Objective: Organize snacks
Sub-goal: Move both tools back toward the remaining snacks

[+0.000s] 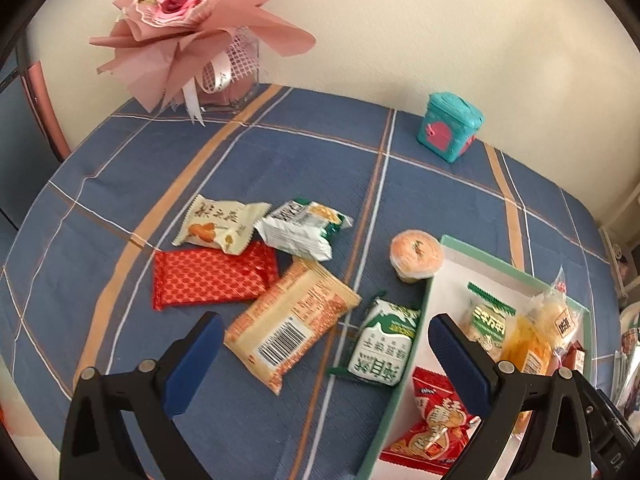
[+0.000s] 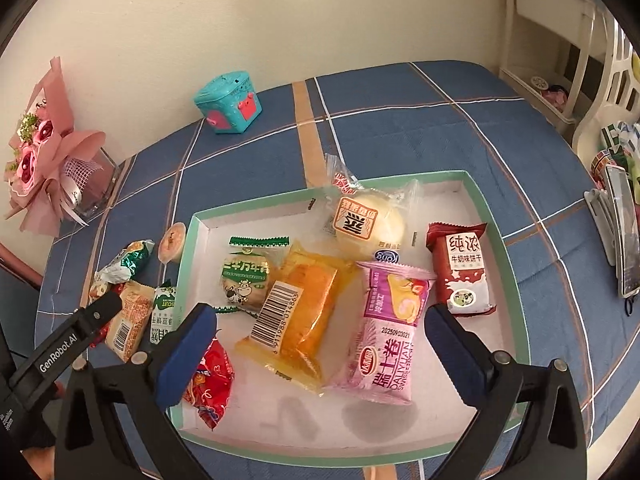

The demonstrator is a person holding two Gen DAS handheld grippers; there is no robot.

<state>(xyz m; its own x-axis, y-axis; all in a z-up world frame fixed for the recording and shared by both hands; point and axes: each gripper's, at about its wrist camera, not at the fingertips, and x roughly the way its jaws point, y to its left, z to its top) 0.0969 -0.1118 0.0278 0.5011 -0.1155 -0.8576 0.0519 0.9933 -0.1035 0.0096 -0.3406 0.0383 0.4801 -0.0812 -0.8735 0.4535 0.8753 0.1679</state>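
— On the desk, under its blue checked cloth, what lies outside the box?

— Five loose packets and a cup: a cream packet, a white-and-green one, a red wafer bar, a beige cracker pack showing its barcode, and a green-and-white biscuit packet leaning against the box wall. An orange-lidded jelly cup stands just beside the box's far corner.

— And the box?

— A shallow green-rimmed box with a white floor. Inside: a round green cake packet, a yellow cake, a pink Swiss-roll pack, a dark red milk-biscuit pack, a pale bun in clear wrap, and a red snack bag.

— The jaws?

— The left gripper hovers over the beige pack and the biscuit packet, jaws spread, holding nothing. The right gripper hangs above the box, jaws likewise released.

— Anything else?

— A pink bouquet and a teal toy box by the wall.
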